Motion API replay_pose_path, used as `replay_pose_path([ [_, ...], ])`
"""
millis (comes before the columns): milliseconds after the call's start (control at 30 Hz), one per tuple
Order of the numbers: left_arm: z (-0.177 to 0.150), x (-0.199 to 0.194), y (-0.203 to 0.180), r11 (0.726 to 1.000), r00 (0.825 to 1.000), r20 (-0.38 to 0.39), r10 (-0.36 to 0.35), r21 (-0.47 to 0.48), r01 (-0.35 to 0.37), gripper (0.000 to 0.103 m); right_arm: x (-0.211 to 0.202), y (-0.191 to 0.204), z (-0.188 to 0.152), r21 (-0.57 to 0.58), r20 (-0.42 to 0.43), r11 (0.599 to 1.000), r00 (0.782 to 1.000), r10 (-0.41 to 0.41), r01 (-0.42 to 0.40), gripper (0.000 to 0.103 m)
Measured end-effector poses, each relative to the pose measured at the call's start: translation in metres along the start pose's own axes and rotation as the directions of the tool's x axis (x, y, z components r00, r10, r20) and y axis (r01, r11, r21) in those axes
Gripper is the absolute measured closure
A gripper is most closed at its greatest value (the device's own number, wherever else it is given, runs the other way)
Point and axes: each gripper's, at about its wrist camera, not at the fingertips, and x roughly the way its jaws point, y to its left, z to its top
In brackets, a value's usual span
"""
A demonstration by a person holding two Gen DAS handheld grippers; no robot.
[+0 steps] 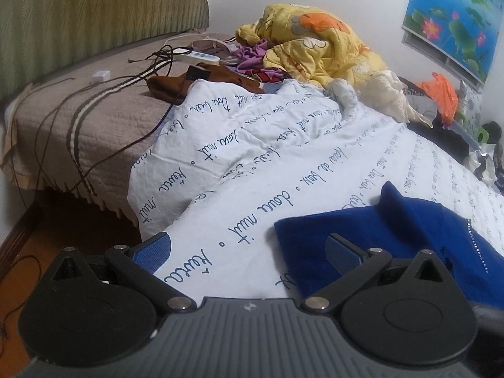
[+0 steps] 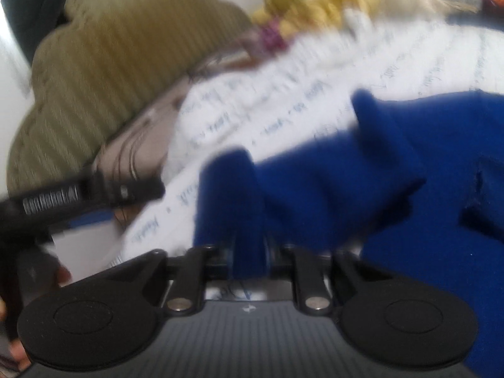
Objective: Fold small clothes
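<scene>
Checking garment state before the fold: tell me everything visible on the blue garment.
The blue garment is deep royal blue, fuzzy like fleece or knit, with a line of small sparkly studs. It lies rumpled on the white script-printed quilt, one corner peaked up. The right gripper has its jaws shut on a fold of it; the left gripper is open beside its edge.

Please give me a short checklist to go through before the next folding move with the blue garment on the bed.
1. Right tool is shut on the blue garment: ok; cloth sits between its closed jaws.
2. Left tool is free to grasp: ok; jaws wide open, nothing between them.
3. Left tool is lined up with a garment edge: cannot tell; the edge lies near its right finger.
4. Garment lies flat: not ok; it is bunched and partly lifted.
5. White printed quilt gives a smooth surface: not ok; it is wrinkled.
6. Right view is sharp enough to judge: not ok; blurred.
</scene>
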Motion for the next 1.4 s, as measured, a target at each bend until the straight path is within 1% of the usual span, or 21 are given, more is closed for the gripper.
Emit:
replay_pose_path([
  [133, -0.001, 0.001, -0.003, 1.000, 1.000, -0.001, 0.001, 0.007, -0.001, 0.000, -0.037, -0.014, 0.008, 0.042, 0.091, 0.999, 0.996, -0.016, 0.012, 0.094],
  [300, -0.007, 0.004, -0.015, 0.999, 0.999, -0.032, -0.029, 0.025, 0.029, 0.000, -0.083, -0.045, 0.020, 0.133, 0.195, 0.990, 0.979, -0.066, 0.041, 0.095],
  [367, -0.011, 0.004, -0.023, 0.998, 0.998, -0.038, -0.043, 0.043, 0.045, 0.000, -0.103, -0.063, 0.021, 0.189, 0.228, 0.981, 0.970, -0.085, 0.041, 0.095],
  [500, -0.016, 0.005, -0.041, 0.992, 0.995, -0.060, -0.076, 0.096, 0.082, 0.000, -0.138, -0.098, 0.018, 0.318, 0.286, 0.948, 0.953, -0.101, 0.005, 0.095],
  [567, -0.019, 0.005, -0.050, 0.987, 0.994, -0.066, -0.087, 0.128, 0.095, 0.000, -0.154, -0.111, 0.012, 0.365, 0.312, 0.931, 0.939, -0.146, 0.024, 0.095],
  [667, -0.023, 0.004, -0.061, 0.981, 0.993, -0.070, -0.097, 0.163, 0.108, 0.000, -0.172, -0.131, 0.004, 0.424, 0.328, 0.901, 0.913, -0.241, 0.086, 0.095],
  [700, -0.024, 0.003, -0.065, 0.979, 0.992, -0.073, -0.103, 0.171, 0.114, 0.000, -0.176, -0.136, 0.002, 0.438, 0.328, 0.892, 0.903, -0.277, 0.115, 0.095],
  [733, -0.025, 0.003, -0.067, 0.977, 0.991, -0.076, -0.109, 0.176, 0.121, 0.000, -0.181, -0.140, -0.001, 0.443, 0.326, 0.882, 0.888, -0.324, 0.159, 0.095],
  [833, -0.025, 0.002, -0.074, 0.972, 0.990, -0.078, -0.120, 0.192, 0.133, 0.000, -0.195, -0.150, -0.005, 0.437, 0.328, 0.856, 0.837, -0.437, 0.276, 0.095],
  [933, -0.026, 0.000, -0.082, 0.966, 0.988, -0.077, -0.134, 0.212, 0.147, 0.000, -0.213, -0.154, -0.008, 0.420, 0.348, 0.839, 0.792, -0.501, 0.346, 0.095],
  [1067, -0.028, -0.003, -0.094, 0.956, 0.985, -0.079, -0.155, 0.237, 0.170, 0.000, -0.239, -0.148, -0.008, 0.371, 0.378, 0.803, 0.714, -0.589, 0.466, 0.095],
  [1100, -0.029, -0.003, -0.097, 0.954, 0.984, -0.081, -0.160, 0.245, 0.175, 0.000, -0.244, -0.147, -0.008, 0.355, 0.384, 0.798, 0.702, -0.600, 0.487, 0.095],
  [1133, -0.031, -0.003, -0.101, 0.950, 0.983, -0.081, -0.165, 0.254, 0.180, 0.000, -0.247, -0.147, -0.008, 0.340, 0.378, 0.800, 0.707, -0.598, 0.494, 0.095],
  [1167, -0.033, -0.003, -0.104, 0.948, 0.983, -0.082, -0.167, 0.262, 0.182, 0.000, -0.247, -0.149, -0.008, 0.335, 0.356, 0.811, 0.732, -0.581, 0.480, 0.095],
  [1200, -0.034, -0.003, -0.106, 0.945, 0.982, -0.083, -0.167, 0.270, 0.184, 0.000, -0.244, -0.152, -0.009, 0.346, 0.328, 0.823, 0.764, -0.556, 0.451, 0.095],
  [1233, -0.036, -0.003, -0.109, 0.942, 0.982, -0.085, -0.169, 0.278, 0.187, 0.000, -0.241, -0.157, -0.014, 0.373, 0.305, 0.832, 0.793, -0.528, 0.411, 0.091],
  [1267, -0.037, -0.003, -0.112, 0.939, 0.981, -0.090, -0.173, 0.287, 0.192, 0.000, -0.238, -0.162, -0.020, 0.415, 0.290, 0.837, 0.821, -0.492, 0.355, 0.082],
  [1300, -0.038, -0.003, -0.114, 0.936, 0.980, -0.093, -0.177, 0.292, 0.197, 0.000, -0.238, -0.171, -0.028, 0.477, 0.288, 0.832, 0.845, -0.451, 0.282, 0.074],
  [1333, -0.040, -0.003, -0.116, 0.933, 0.979, -0.095, -0.180, 0.299, 0.201, 0.000, -0.239, -0.179, -0.037, 0.552, 0.302, 0.812, 0.863, -0.405, 0.188, 0.053],
  [1367, -0.040, -0.004, -0.118, 0.930, 0.979, -0.095, -0.182, 0.306, 0.203, 0.000, -0.238, -0.190, -0.046, 0.632, 0.329, 0.772, 0.877, -0.350, 0.071, 0.025],
  [1400, -0.041, -0.004, -0.120, 0.928, 0.979, -0.096, -0.183, 0.311, 0.204, 0.000, -0.238, -0.199, -0.057, 0.697, 0.367, 0.715, 0.884, -0.289, -0.055, 0.018],
])
